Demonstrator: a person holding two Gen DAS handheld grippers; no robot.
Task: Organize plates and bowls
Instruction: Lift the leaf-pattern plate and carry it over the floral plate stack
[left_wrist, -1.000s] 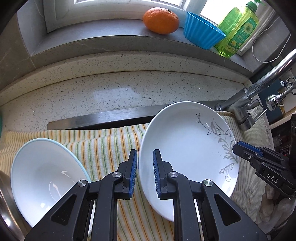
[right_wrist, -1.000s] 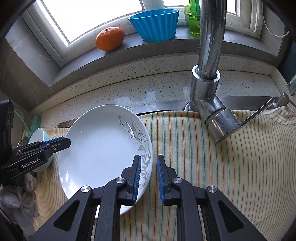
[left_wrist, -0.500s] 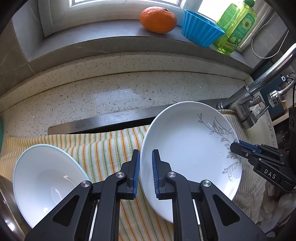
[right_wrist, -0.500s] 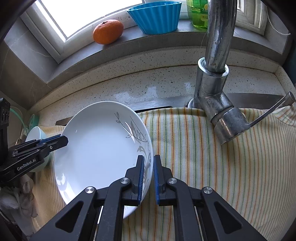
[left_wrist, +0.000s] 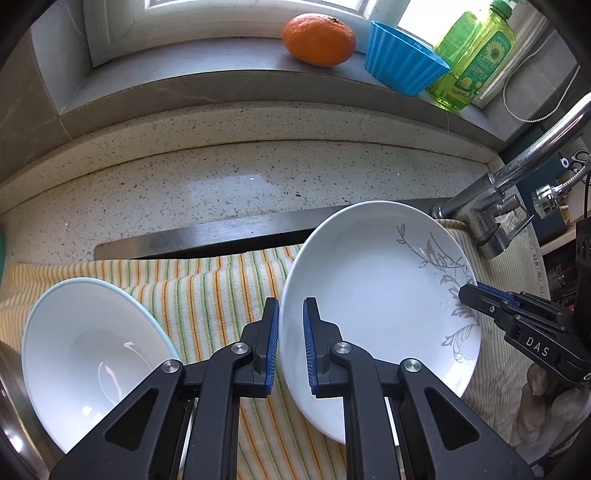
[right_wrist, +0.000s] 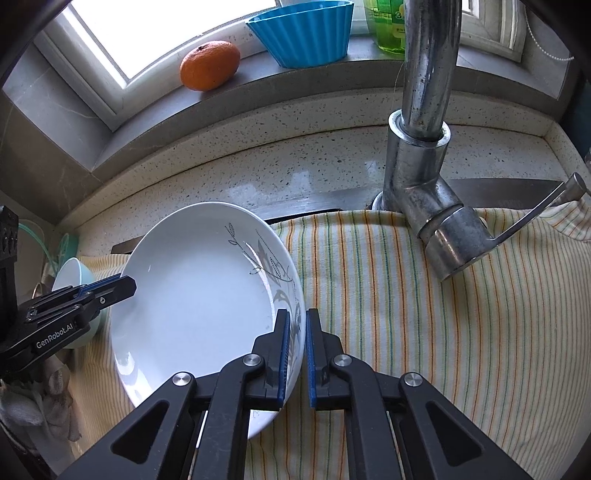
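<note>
A white plate with a grey leaf pattern (left_wrist: 373, 295) is held tilted above the striped cloth (left_wrist: 207, 288). My left gripper (left_wrist: 290, 332) is shut on the plate's left rim. My right gripper (right_wrist: 297, 343) is shut on the plate (right_wrist: 199, 291) at its patterned right rim. In the left wrist view the right gripper (left_wrist: 469, 291) shows at the plate's far edge. A white bowl with a pale blue outside (left_wrist: 88, 354) lies on the cloth to the left of the plate; it also shows small in the right wrist view (right_wrist: 72, 271).
A steel faucet (right_wrist: 424, 122) rises behind the cloth at the right, its lever (right_wrist: 543, 206) pointing right. On the windowsill stand an orange (left_wrist: 319, 38), a blue fluted cup (left_wrist: 400, 66) and a green soap bottle (left_wrist: 472, 62). A speckled stone counter (left_wrist: 236, 184) runs behind.
Both grippers have closed in on the plate's rims, the right jaws narrowing most. The plate has risen slightly and tilted; the bowl has not moved.
</note>
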